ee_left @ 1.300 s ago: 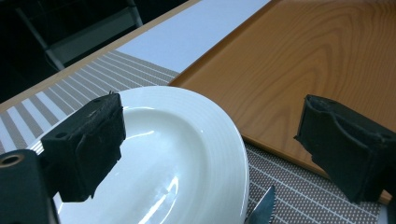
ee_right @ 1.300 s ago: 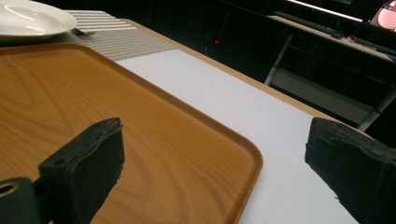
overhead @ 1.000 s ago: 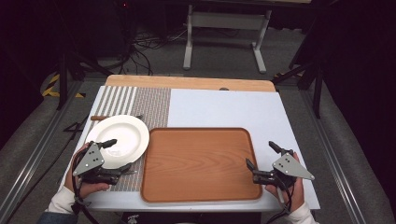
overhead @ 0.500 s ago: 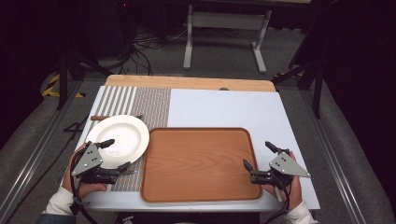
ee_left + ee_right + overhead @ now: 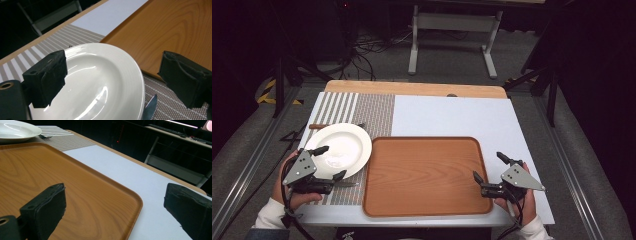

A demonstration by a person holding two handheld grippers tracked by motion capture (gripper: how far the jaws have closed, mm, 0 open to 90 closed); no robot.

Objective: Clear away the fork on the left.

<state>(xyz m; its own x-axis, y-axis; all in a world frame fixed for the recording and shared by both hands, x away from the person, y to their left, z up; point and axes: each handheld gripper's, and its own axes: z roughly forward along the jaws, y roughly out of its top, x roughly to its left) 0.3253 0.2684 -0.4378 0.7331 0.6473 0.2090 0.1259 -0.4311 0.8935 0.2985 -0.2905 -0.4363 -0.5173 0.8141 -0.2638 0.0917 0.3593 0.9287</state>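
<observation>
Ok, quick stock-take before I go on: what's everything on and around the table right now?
plate: 1, white, on the striped placemat, left of the tray
tray: 1, brown wood, table centre, bare
placemat: 1, grey and white striped, table's left part
knife: 1, silver blade tip, beside the plate's near rim
fork: 1, tines showing beyond the plate
table: 1, white top, wooden far edge
left tongs: 1, black, open, astride the plate's near rim
right tongs: 1, black, open, at the tray's right edge

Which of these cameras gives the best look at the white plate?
The left gripper view: the white plate sits close up between the open left tongs, rim and glossy bowl plain. The high view shows the whole plate, small, on the striped mat beside the wooden tray. The right gripper view catches its edge far off.
</observation>
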